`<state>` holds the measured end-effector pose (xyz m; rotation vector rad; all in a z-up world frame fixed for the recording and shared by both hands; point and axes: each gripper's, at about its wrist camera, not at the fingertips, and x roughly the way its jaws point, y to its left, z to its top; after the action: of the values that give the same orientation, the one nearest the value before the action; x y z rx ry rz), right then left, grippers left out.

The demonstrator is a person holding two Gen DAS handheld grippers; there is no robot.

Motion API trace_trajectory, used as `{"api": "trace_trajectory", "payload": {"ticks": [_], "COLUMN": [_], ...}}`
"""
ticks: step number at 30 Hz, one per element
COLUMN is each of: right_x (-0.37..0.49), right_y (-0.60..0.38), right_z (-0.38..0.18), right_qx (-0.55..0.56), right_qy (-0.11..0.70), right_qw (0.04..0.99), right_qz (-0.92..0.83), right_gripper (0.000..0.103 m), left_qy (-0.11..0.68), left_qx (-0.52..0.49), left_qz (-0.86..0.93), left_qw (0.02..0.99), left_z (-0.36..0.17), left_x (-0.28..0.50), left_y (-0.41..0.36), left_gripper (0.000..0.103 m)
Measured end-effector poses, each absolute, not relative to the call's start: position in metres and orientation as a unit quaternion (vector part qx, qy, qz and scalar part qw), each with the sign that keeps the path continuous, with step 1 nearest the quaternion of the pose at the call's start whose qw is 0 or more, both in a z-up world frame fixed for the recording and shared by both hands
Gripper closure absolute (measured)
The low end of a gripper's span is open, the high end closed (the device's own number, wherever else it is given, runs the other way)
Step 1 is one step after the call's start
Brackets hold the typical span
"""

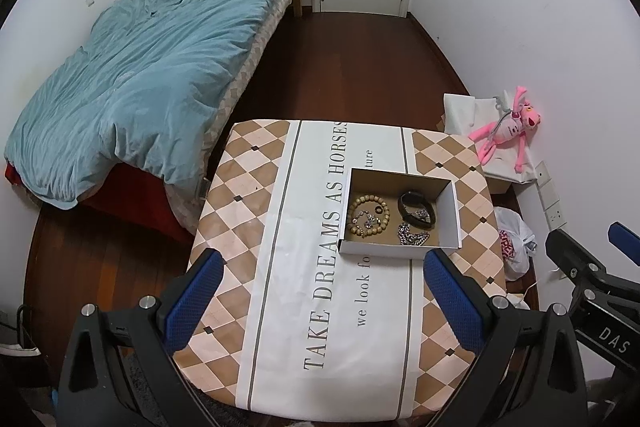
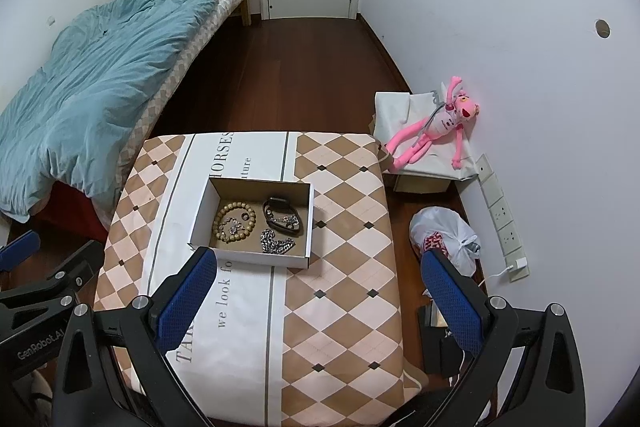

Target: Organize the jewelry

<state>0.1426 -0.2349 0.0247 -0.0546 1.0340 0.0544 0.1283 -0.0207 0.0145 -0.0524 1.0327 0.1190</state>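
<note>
**With everything in one box, tangles are the risk**

While both the left hand-held gripper (image 1: 322, 303) and the right hand-held gripper (image 2: 318, 301) hang spread and empty over the near tabletop (image 2: 340, 307), the jewelry sits farther off in an open cardboard box (image 2: 200, 211). Inside, a small chain piece rests within the bead bracelet (image 2: 234, 223), and the silver chain (image 2: 276, 241) lies just beside the black watch (image 2: 282, 217). Pinching one piece could drag its neighbour along, and a nudge against a wall could slide the light box.

"TAKE DREAMS AS HORSES" on tablecloth (image 1: 320, 307); "GenRobot.AI" on left gripper (image 2: 36, 255)
</note>
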Motion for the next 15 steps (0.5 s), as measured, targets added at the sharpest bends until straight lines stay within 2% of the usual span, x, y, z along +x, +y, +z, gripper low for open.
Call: {"api": "trace_trajectory", "payload": {"ticks": [15], "right_x": [0.1421], "right_y": [-0.2331], "right_z": [0.0194], "right_qx": [-0.027], "right_qy": [0.5], "right_qw": [0.865], "right_qz": [0.026], "right_gripper": [0.0], "left_qy": [0.494], "left_qx": [-0.025], "left_qz": [0.058], "left_qw": [0.867], "left_z": [0.0131], "left_x": [0.1282], "left_y": [-0.0195], "left_gripper": [0.001]}}
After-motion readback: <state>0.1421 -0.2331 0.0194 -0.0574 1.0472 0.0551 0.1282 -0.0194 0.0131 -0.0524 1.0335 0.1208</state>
